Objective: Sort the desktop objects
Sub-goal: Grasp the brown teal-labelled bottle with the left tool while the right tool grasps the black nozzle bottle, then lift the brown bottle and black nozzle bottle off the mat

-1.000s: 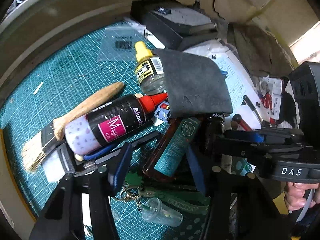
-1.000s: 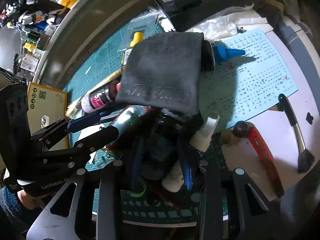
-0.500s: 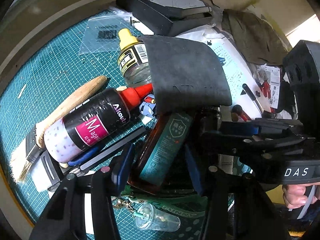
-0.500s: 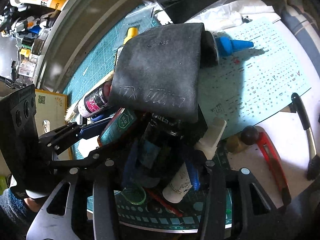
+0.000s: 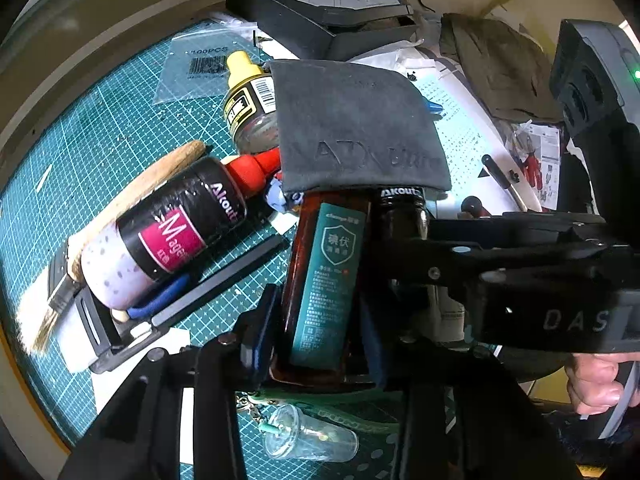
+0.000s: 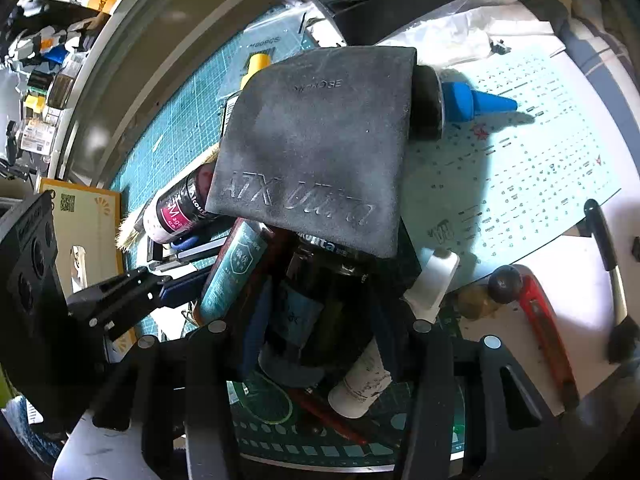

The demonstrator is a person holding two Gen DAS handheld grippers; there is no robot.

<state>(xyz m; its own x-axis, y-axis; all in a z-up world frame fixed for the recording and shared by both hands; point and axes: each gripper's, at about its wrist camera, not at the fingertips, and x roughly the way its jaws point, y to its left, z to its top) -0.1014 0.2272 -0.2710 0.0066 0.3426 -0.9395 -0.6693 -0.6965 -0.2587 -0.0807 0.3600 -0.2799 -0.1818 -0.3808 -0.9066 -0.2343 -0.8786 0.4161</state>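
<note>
A cluttered green cutting mat (image 5: 100, 152) holds a pile of bottles under a grey suede cloth (image 5: 356, 128). My left gripper (image 5: 320, 320) has its blue pads on both sides of an amber bottle with a teal label (image 5: 326, 280). My right gripper (image 6: 316, 320) has its pads around a black bottle with a blue label (image 6: 312, 304), whose top is under the cloth (image 6: 316, 144). The right gripper also shows in the left wrist view (image 5: 500, 256), beside the black bottle (image 5: 400, 216).
A black magenta-labelled bottle with red cap (image 5: 168, 236), a yellow-capped jar (image 5: 248, 96), a wooden brush (image 5: 132, 200), a blue-capped bottle (image 6: 460, 100), a white tube (image 6: 400, 328), a red knife (image 6: 540, 320) and a decal sheet (image 6: 520, 168) lie around. A black box (image 5: 328, 12) stands behind.
Both grippers have moved forward into the pile. The left pads now flank the amber bottle and the right pads now flank the black bottle.
</note>
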